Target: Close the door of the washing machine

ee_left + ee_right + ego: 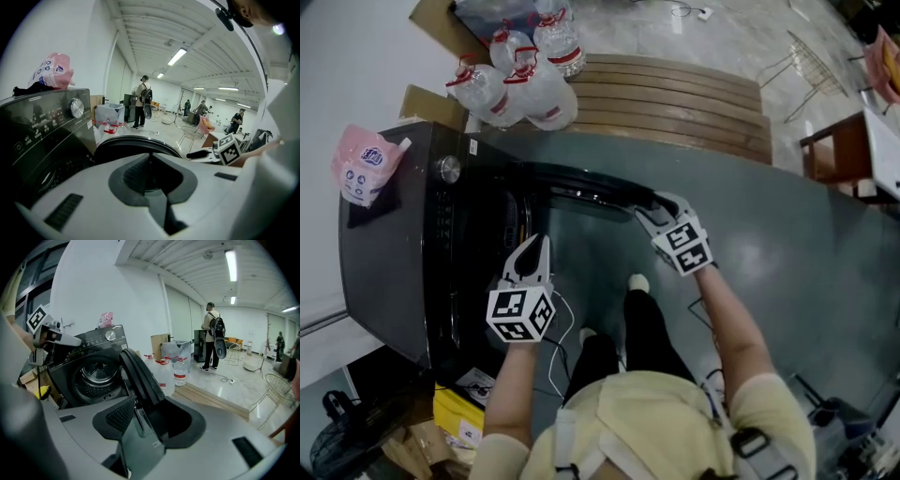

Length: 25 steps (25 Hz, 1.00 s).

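In the head view, the right gripper [654, 208] is clamping the outer edge of the door [581, 183], which is swinging wide open. The door is stretching from these jaws back toward its hinge on the washing machine [394, 253]. The left gripper [536, 246] is hovering to the left of the right one, its jaws pressed together on nothing and pointing at the machine's front. A pink pouch [364, 164] is lying on the machine's top, far to the left of both grippers. Water bottles [525, 84] are standing beyond the door, next to a wooden platform [675, 103].

In the left gripper view, the left gripper [149, 159] is showing its jaws meeting, with nothing between them. The door's [136, 144] dark curved rim is arching just past its tips. The machine's [47, 131] panel and knob [76, 108] are rising to its left. The right gripper [199, 153] is sitting to its right, at the far end of the rim.

In the right gripper view, the right gripper [140, 416] is closing on the door [140, 376], whose edge is running straight up out of the jaws. The open drum [96, 373] is gaping to the left of the door. The left gripper [77, 340] is reaching in at the upper left, in front of the panel. A person with a backpack [213, 336] is standing well beyond the jaws, to the right.
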Each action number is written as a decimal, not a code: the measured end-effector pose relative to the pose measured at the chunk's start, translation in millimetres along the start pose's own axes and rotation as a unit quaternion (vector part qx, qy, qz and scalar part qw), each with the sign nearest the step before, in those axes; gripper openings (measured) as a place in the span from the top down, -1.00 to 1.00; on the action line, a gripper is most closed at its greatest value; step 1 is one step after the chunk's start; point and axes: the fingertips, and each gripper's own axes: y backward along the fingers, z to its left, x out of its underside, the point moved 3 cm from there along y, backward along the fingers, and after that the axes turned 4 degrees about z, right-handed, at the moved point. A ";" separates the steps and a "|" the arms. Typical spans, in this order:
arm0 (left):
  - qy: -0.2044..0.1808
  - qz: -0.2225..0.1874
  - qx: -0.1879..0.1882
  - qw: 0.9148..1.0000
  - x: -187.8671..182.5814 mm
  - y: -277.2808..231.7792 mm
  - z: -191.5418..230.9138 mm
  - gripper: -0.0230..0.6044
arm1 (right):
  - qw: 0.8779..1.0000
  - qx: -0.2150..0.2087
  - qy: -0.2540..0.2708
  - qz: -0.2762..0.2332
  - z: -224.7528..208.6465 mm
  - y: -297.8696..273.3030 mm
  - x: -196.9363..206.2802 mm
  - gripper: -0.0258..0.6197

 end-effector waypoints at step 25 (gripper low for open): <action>0.013 -0.005 -0.026 1.000 6.6 6.6 -6.1 0.91 | 0.997 -0.026 0.071 0.027 -14.4 -26.0 -1.6 0.38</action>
